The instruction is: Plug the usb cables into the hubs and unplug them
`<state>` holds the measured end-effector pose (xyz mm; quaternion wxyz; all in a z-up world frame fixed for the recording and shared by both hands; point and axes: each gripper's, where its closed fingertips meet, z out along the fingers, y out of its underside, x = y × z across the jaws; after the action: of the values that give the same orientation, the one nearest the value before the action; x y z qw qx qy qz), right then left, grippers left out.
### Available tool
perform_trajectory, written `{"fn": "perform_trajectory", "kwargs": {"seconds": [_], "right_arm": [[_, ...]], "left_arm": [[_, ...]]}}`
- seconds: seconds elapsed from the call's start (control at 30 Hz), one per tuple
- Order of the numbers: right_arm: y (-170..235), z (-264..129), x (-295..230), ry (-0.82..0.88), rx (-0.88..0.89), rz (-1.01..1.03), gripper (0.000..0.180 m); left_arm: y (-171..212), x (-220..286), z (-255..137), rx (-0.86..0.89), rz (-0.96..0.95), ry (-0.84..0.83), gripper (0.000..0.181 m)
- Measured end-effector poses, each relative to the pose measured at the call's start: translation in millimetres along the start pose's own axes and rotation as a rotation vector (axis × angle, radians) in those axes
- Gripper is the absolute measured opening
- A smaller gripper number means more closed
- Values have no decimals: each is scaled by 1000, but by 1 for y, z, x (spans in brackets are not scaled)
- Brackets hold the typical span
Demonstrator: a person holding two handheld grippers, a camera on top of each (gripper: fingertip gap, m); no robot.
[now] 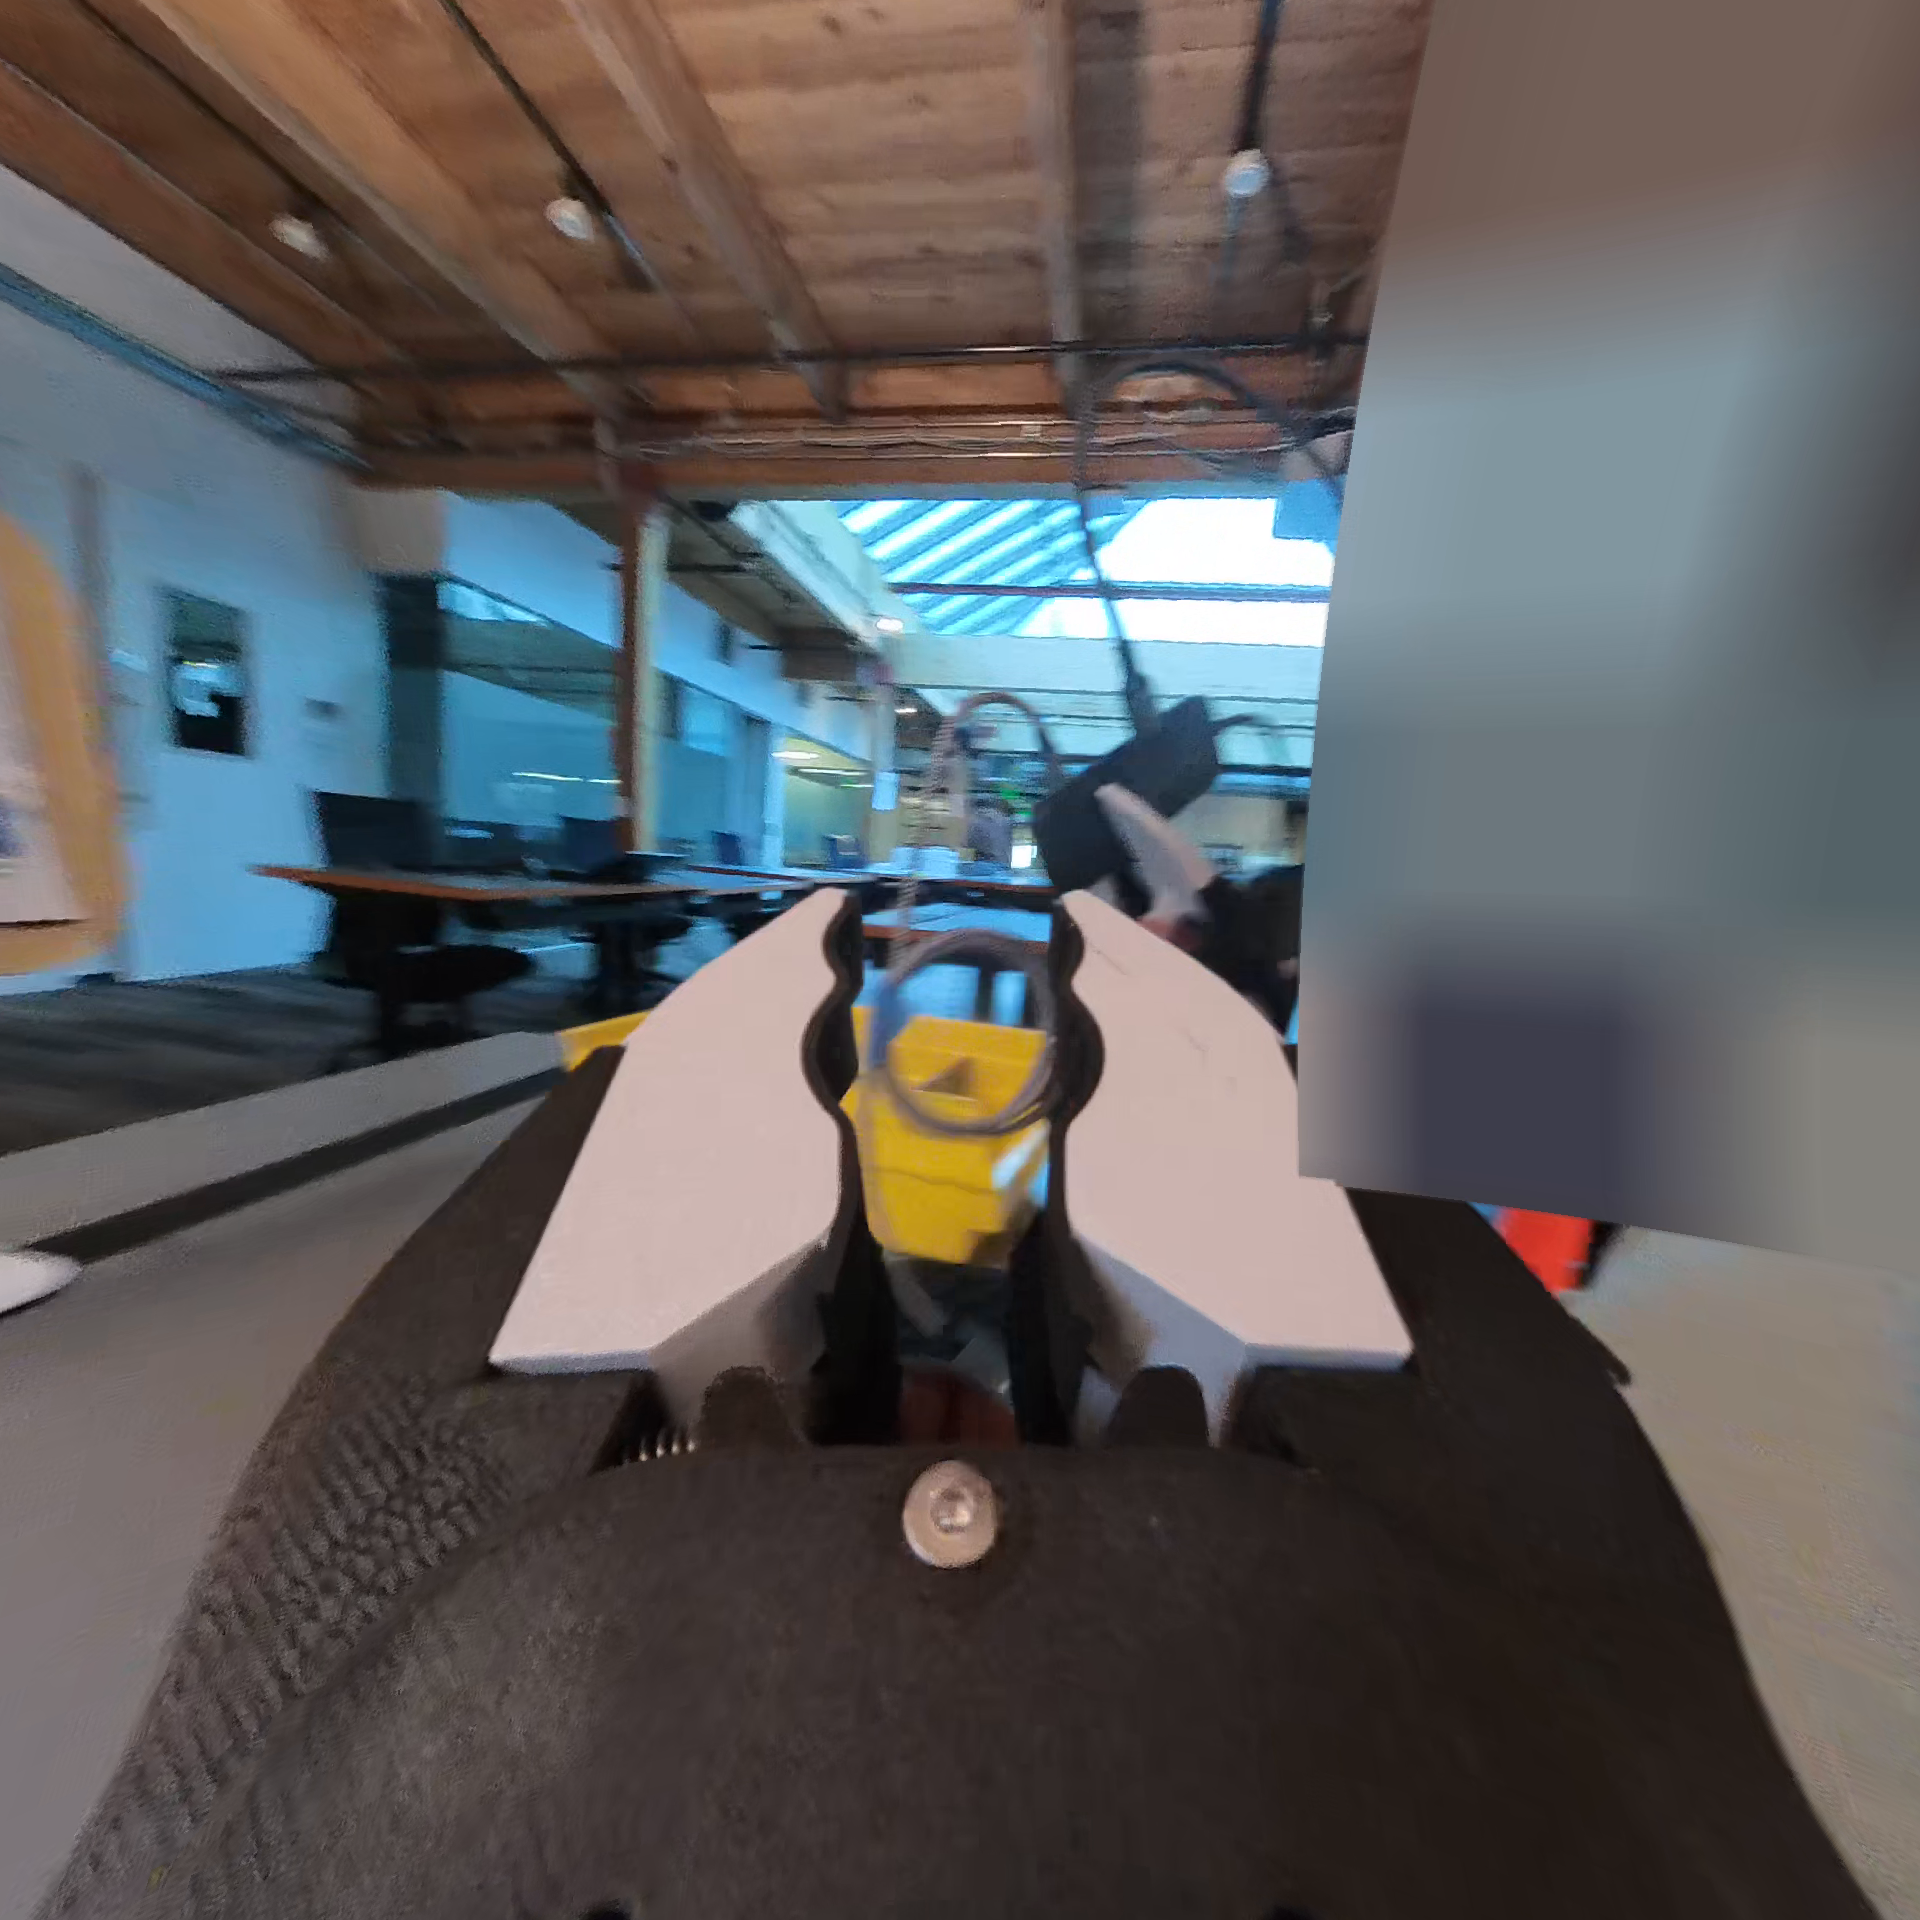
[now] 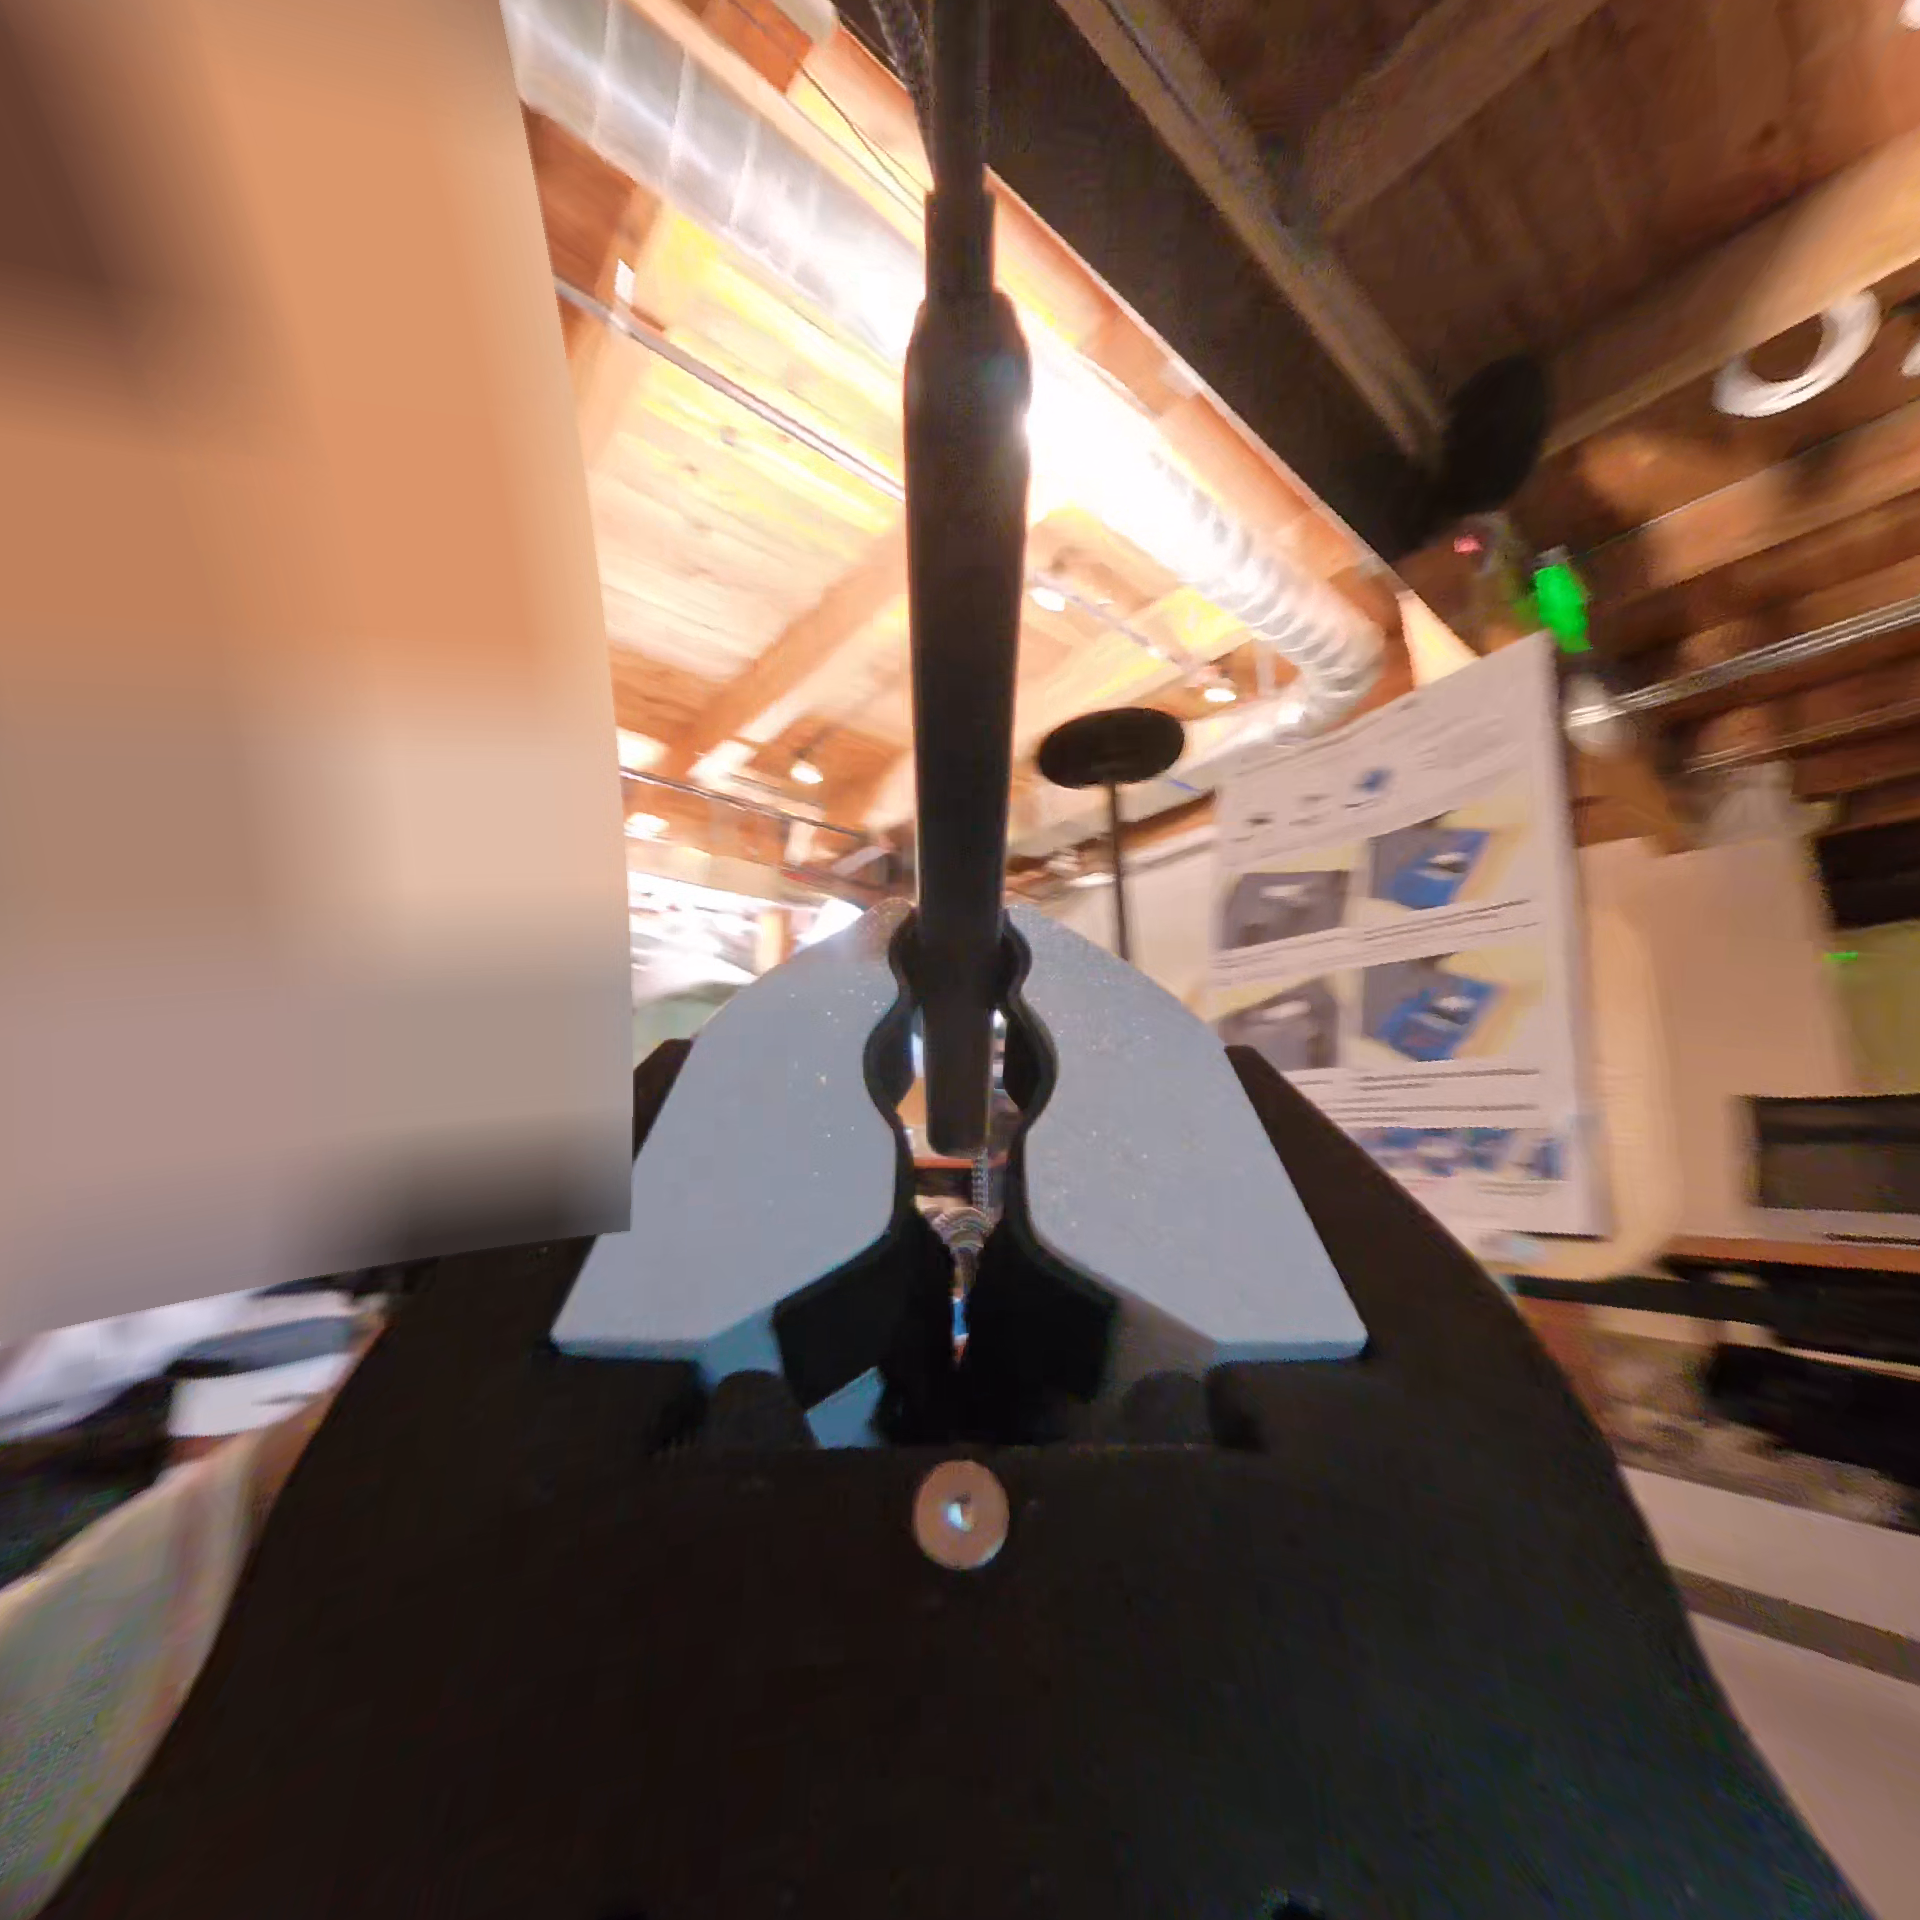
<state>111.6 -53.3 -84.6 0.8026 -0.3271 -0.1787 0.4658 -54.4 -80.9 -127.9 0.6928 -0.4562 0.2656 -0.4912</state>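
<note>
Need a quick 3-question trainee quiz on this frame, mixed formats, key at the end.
1. True or false: the right gripper is shut on a black hub that stands up between its fingers.
2. Multiple choice: in the left wrist view, what shows through the gap of the left gripper?
A. a red mug
B. a yellow bin with a coiled cable in front of it
C. a keyboard
3. Fill in: in the left wrist view the right gripper is held up in the air, above and to the ____ of the left gripper's fingers.

Key: 1 true; 2 B; 3 right
</note>
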Motion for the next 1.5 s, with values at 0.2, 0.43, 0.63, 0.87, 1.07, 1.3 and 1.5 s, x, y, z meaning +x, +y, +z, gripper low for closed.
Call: {"fn": "perform_trajectory", "kwargs": {"seconds": [0.2, 0.43, 0.63, 0.87, 1.07, 1.3, 1.5], "right_arm": [[-72, 8, 57, 208, -104, -338, 12], [-83, -3, 150, 437, -405, -565, 12], [-53, -54, 210, 669, -711, -812, 12], [6, -107, 250, 741, -1080, -959, 14], [28, -169, 271, 895, -1390, -938, 17], [52, -201, 274, 932, -1647, -773, 34], [48, -177, 245, 871, -1461, -506, 75]], "left_arm": [[19, -52, -22, -100, 124, -233, 32], [44, -96, -38, -201, 193, -459, 73], [43, -101, -37, -207, 270, -503, 112], [46, -101, -35, -230, 284, -498, 120], [50, -104, -36, -253, 279, -512, 120], [46, -105, -37, -208, 229, -512, 117], [46, -105, -37, -216, 271, -514, 118]]}}
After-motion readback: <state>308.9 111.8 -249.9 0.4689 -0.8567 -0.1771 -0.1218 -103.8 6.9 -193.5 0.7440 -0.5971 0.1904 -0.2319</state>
